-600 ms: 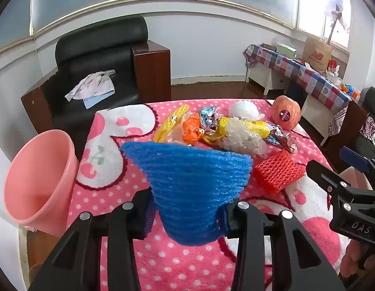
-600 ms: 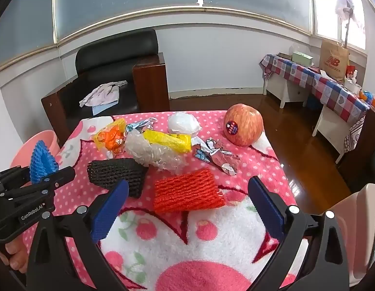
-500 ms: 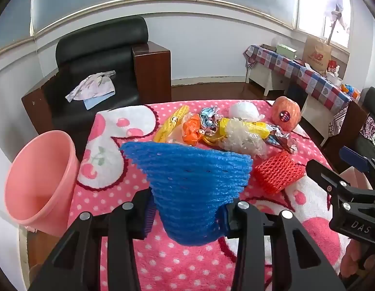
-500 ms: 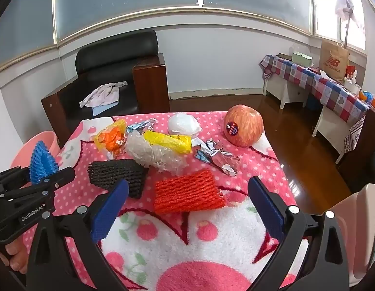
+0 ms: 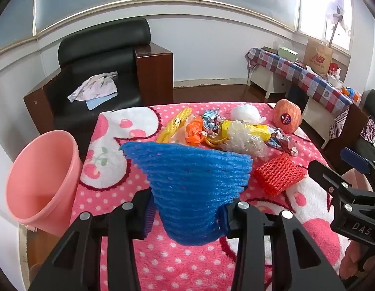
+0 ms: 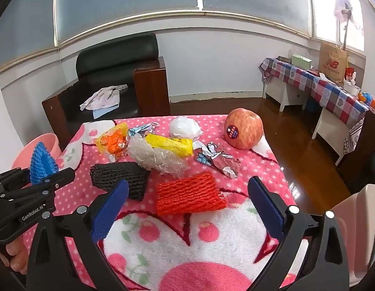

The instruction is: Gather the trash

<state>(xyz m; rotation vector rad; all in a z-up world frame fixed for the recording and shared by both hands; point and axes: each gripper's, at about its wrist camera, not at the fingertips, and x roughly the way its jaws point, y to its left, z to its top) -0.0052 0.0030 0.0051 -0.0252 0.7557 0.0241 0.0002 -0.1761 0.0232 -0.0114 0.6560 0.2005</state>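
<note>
1. Your left tongs [image 5: 187, 214] clamp the blue foam fruit net [image 5: 191, 184], lifted beside the pink plastic bin [image 5: 39, 184].
2. Your right tongs [image 6: 187, 206] gape, empty.
3. The bin probably holds nothing yet; the orange foam net [image 6: 188, 196], the black net [image 6: 119, 177] and the wrappers [image 6: 216, 158] remain on the worktop [image 6: 163, 247].

Readable print: two gripper markings and one bag logo.
"GenRobot.AI" in white along the black body of the left gripper [image 6: 43, 169], seen from the right wrist; "DAS", cut off by the frame edge, on the black body of the right gripper [image 5: 357, 189], seen from the left wrist; "new balance" with the NB logo in red on the brown paper bag [image 6: 332, 63] on the checked side table [image 6: 332, 89]; round dark sticker on the apple [image 6: 243, 132], its red characters probably Chinese, too small to read.
</note>
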